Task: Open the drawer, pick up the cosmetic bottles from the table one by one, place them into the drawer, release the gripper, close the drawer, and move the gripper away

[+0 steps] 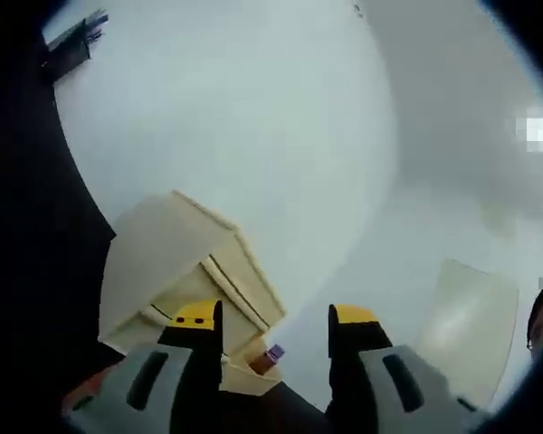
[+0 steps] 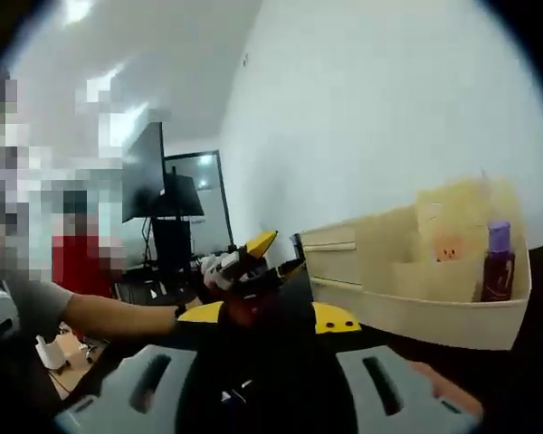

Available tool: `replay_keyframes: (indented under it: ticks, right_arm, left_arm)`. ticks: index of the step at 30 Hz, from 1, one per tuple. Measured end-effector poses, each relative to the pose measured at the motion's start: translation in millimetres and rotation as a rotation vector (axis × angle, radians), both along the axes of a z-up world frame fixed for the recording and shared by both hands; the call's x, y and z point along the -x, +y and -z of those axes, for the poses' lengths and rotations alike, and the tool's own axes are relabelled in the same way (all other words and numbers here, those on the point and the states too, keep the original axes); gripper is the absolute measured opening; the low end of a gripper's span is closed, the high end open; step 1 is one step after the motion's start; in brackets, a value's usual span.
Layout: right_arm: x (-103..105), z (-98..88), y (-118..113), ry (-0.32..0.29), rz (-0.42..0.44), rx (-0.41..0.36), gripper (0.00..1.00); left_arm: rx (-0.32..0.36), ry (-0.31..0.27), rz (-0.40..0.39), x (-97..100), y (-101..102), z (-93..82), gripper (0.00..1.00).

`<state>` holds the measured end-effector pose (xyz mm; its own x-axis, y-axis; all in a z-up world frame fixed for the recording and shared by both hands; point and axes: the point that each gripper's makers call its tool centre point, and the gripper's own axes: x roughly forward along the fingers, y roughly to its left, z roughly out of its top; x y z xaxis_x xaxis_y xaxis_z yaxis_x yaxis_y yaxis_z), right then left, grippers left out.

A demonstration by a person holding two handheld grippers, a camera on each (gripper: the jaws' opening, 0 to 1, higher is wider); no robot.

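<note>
In the left gripper view, the left gripper [image 1: 276, 327] stood with its 2 yellow-tipped jaws spread apart and nothing between them. Beyond the jaws, toward 10 o'clock, sat the cream drawer unit [image 1: 158, 258], seen tilted against a pale wall. Its drawer [image 1: 240, 371] was pulled out at the unit's lower end, close to the left jaw tip. A cosmetic bottle [image 1: 266, 358] lay or leaned inside that drawer, its purple cap pointing toward 1 o'clock and its brownish body running down toward 7 o'clock. A pale chair back [image 1: 466, 330] showed at 4 o'clock.

In the right gripper view, the right gripper [image 2: 258, 316] showed 2 yellow tips, but a dark mass covered the gap, so I could not tell whether it was open or closed. The other gripper reached in from the left, held by a person's hand [image 2: 222, 268]. At 3 o'clock the open drawer [image 2: 434, 312] held the bottle [image 2: 498, 264] upright, long axis vertical, purple cap up, beside a yellowish item too blurred to identify.
</note>
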<state>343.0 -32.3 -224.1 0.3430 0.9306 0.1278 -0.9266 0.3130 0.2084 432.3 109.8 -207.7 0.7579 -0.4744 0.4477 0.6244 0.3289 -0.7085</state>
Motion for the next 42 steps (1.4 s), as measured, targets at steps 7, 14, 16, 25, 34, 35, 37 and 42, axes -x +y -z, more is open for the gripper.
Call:
replay_keyframes:
  ticks: [7,14,16,25,34,35,37,42]
  right_arm:
    - [-0.2,-2.8,-0.3,0.002,0.000,-0.006,0.31]
    - [-2.5,-3.7,-0.7,0.003,-0.001,-0.005,0.31]
    - [-2.6,-3.8,-0.5,0.004,-0.003,-0.006,0.31]
    - [-0.3,-2.7,0.0,0.006,-0.004,-0.002,0.31]
    - [-1.5,-1.6,-0.1,0.008,-0.002,0.007,0.31]
    - [-2.2,-1.8,-0.5,0.009,-0.002,0.006,0.31]
    - [-1.1,-1.3,-0.4,0.011,-0.001,0.006,0.31]
    - [-2.2,-1.6,-2.3,0.013,0.009,0.003,0.31]
  left_arm:
    - [0.059,0.001,-0.001,-10.9,-4.8,-4.7,0.49]
    - [0.096,-0.011,-0.021,-21.9,-3.9,-8.0,0.44]
    - [0.102,-0.009,-0.016,-25.1,-3.9,-7.6,0.43]
    - [0.148,0.008,-0.017,-33.5,5.0,-0.6,0.32]
    - [0.122,0.016,-0.008,-26.8,3.7,0.3,0.25]
    - [0.115,0.029,-0.012,-26.4,4.0,2.9,0.24]
    - [0.119,0.034,-0.015,-25.6,5.1,4.0,0.21]
    - [0.118,0.119,-0.039,-25.7,2.9,14.1,0.07]
